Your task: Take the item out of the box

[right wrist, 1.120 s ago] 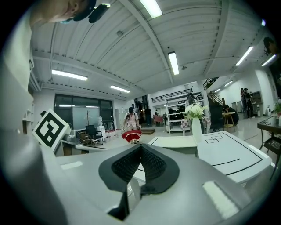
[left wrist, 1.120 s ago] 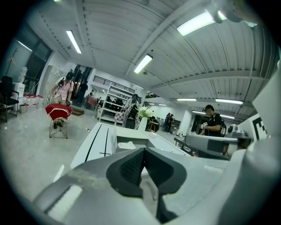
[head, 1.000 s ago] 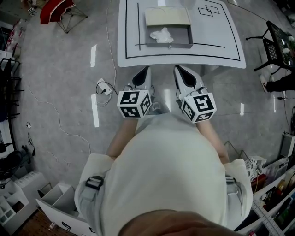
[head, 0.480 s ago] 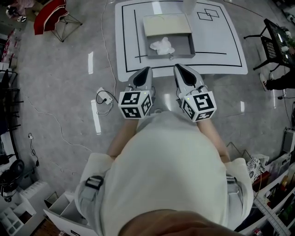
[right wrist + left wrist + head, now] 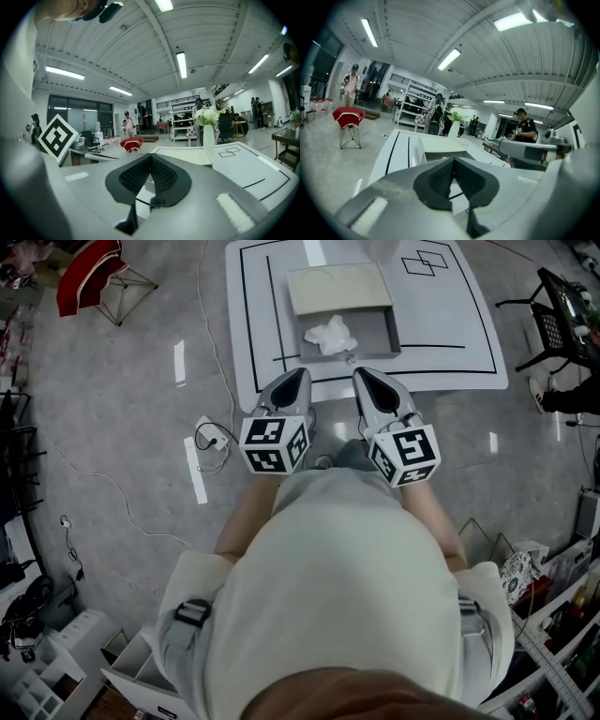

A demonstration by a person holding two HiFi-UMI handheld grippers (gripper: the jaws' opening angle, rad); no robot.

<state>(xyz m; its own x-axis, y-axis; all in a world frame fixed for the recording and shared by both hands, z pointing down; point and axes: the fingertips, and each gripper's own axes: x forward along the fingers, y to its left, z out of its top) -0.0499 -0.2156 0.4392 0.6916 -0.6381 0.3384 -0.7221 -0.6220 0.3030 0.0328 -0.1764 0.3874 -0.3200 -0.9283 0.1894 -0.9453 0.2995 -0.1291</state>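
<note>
Nearing box: left tongs, right tongs

Left gripper, right gripper side by side ahead of torso, pointing forward, slightly down. Jaws of both closed, nothing between. Forearms bare, tucked close.

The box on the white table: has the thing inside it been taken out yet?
Nothing is done yet: the white crumpled item lies inside the open box on the table. The left tongs and right tongs are shut and empty, short of the box. Left: reach in, grip the item, lift it out.
</note>
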